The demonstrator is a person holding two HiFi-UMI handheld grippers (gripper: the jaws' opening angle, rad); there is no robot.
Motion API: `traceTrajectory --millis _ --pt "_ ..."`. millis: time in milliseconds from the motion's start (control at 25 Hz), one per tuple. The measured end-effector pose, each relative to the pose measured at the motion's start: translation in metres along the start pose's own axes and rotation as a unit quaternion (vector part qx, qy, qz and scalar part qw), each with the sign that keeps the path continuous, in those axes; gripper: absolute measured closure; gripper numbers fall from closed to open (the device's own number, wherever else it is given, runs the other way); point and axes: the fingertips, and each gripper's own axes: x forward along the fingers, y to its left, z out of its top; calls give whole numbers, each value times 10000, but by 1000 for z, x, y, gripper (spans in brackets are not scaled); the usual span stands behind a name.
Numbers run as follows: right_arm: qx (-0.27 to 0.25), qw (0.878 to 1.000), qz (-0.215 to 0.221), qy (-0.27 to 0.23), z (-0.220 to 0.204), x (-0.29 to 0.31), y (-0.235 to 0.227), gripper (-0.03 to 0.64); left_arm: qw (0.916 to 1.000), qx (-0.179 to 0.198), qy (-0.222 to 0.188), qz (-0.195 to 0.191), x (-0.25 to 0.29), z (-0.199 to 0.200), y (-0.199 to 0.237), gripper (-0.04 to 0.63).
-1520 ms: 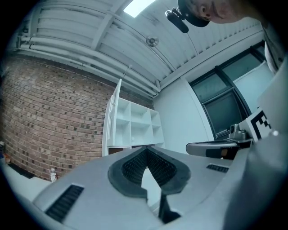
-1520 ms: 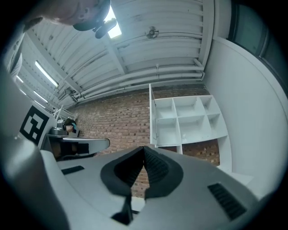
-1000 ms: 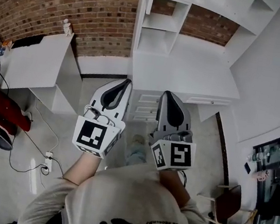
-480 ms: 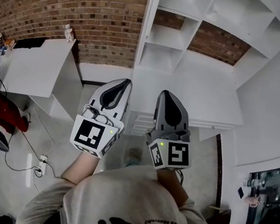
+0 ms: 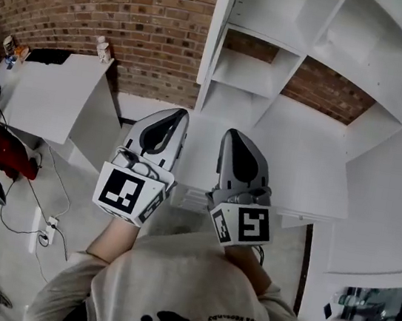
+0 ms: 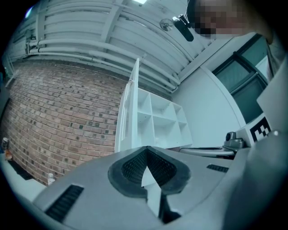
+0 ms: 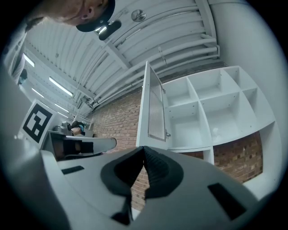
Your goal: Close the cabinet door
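Brick wall [image 5: 97, 6] is filling the ten o'clock part of my head view, with a white desk [image 5: 39, 94] under it at nine o'clock; neither is part of this job.

I am carrying the left gripper [image 5: 180, 118] just left of centre, nosed up toward the shelving. Its jaws are clenched tip to tip on nothing. I judge that suits the work, since a door only needs a blunt push, not a grasp.

At twelve o'clock the door [image 5: 221, 28] is standing swung out from the cabinet [image 5: 310, 30], nearly edge-on to me and well apart from both tools. In the right gripper view it is hanging from hinges on the cabinet's left wall, with its ribbed face turned toward the open shelves. It is not yet closed.

I am holding the right gripper [image 5: 229, 136] beside the left one, at one o'clock, likewise clamped empty and pointing at the bare compartments.

Both tools are sitting level with each other because I am only approaching. To my eye the left one is lying nearer the door's outer face, so it should be doing the pushing toward three o'clock.
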Motion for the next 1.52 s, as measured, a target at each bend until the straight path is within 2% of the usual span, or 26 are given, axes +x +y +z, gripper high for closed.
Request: traceTrajectory --millis 280,600,960,1200,1400,1520 --pt "-4 9997 190 -156 2 28 -10 606 9998 49 -75 197 18 2 20 588" --pt "-174 9996 80 -215 11 50 -9 607 9998 68 -198 20 29 15 36 588" --pt "-449 9983 61 -356 27 68 -3 606 9993 255 -243 -133 44 23 52 588" --pt "-639 9963 44 -567 54 82 -2 606 9980 328 -471 -251 48 47 64 588" --pt "-728 9950 72 -683 82 91 -1 606 9962 344 -630 -501 53 69 62 588" --pt "-834 9930 35 -833 101 94 0 604 9942 491 -753 -585 56 85 60 588"
